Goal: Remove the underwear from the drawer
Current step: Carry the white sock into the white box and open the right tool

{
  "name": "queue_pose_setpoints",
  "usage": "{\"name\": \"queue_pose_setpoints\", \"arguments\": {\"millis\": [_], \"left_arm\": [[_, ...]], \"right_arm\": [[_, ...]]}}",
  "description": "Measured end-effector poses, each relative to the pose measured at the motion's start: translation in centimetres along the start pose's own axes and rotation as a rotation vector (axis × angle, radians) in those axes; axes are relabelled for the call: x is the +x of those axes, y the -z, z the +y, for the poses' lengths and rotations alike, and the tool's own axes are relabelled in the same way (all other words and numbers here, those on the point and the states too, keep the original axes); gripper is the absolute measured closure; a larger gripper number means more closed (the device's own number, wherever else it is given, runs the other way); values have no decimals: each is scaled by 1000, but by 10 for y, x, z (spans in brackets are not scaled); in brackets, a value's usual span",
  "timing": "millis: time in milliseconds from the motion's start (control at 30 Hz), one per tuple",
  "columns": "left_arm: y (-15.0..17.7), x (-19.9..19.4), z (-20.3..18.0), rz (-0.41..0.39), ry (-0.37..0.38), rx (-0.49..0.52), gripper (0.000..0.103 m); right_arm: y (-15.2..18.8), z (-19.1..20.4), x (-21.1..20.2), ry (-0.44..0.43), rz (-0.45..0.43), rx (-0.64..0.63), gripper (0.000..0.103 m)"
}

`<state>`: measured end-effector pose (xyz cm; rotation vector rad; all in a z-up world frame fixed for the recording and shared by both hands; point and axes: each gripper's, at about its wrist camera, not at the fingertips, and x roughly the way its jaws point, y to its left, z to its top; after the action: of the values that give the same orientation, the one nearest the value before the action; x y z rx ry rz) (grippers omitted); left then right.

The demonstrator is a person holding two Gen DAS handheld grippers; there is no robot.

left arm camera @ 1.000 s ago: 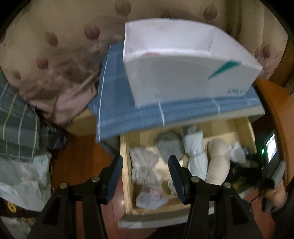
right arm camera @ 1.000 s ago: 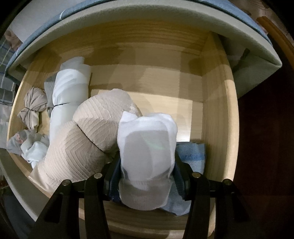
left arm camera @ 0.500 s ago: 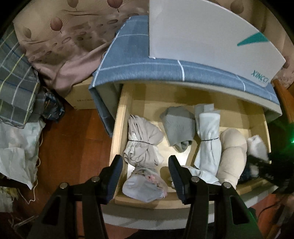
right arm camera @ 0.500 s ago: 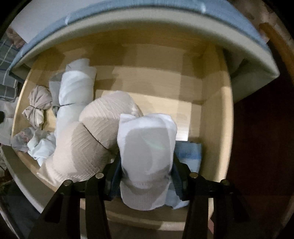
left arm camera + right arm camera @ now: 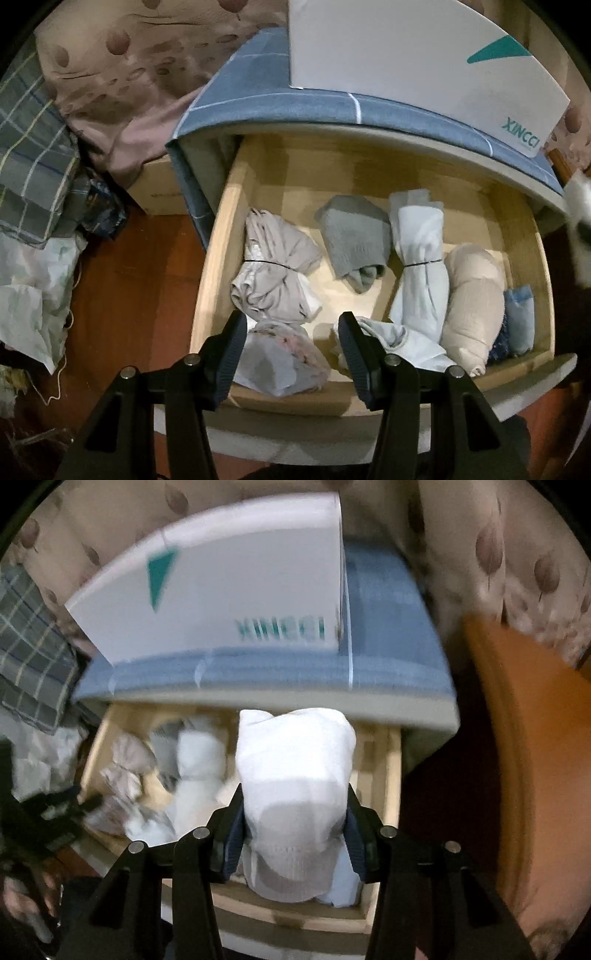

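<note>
The right gripper (image 5: 294,843) fingers clamp the white roll (image 5: 295,797), which could slip and drop into the drawer (image 5: 210,266); left gripper (image 5: 291,338) fingers gape empty.

My right gripper (image 5: 293,834) is clamping a white roll (image 5: 295,794), jaws having just tightened; my left gripper (image 5: 291,350) is hanging open, pointing steeply down.

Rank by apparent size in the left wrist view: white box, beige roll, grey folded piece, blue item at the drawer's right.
1. White box
2. Beige roll
3. Grey folded piece, close to the roll
4. Blue item
</note>
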<state>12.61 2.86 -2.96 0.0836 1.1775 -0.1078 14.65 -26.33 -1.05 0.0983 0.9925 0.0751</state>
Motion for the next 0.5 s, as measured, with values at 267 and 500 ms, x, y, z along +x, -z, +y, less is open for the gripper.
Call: {"name": "queue_pose_setpoints", "arguments": {"millis": [267, 500], "left_arm": [[8, -1, -5, -53, -37, 21, 50], [11, -9, -6, -114, -67, 36, 50]], "right_arm": [[-67, 9, -72, -8, -226, -15, 60], [-134, 23, -73, 18, -310, -30, 59]]}}
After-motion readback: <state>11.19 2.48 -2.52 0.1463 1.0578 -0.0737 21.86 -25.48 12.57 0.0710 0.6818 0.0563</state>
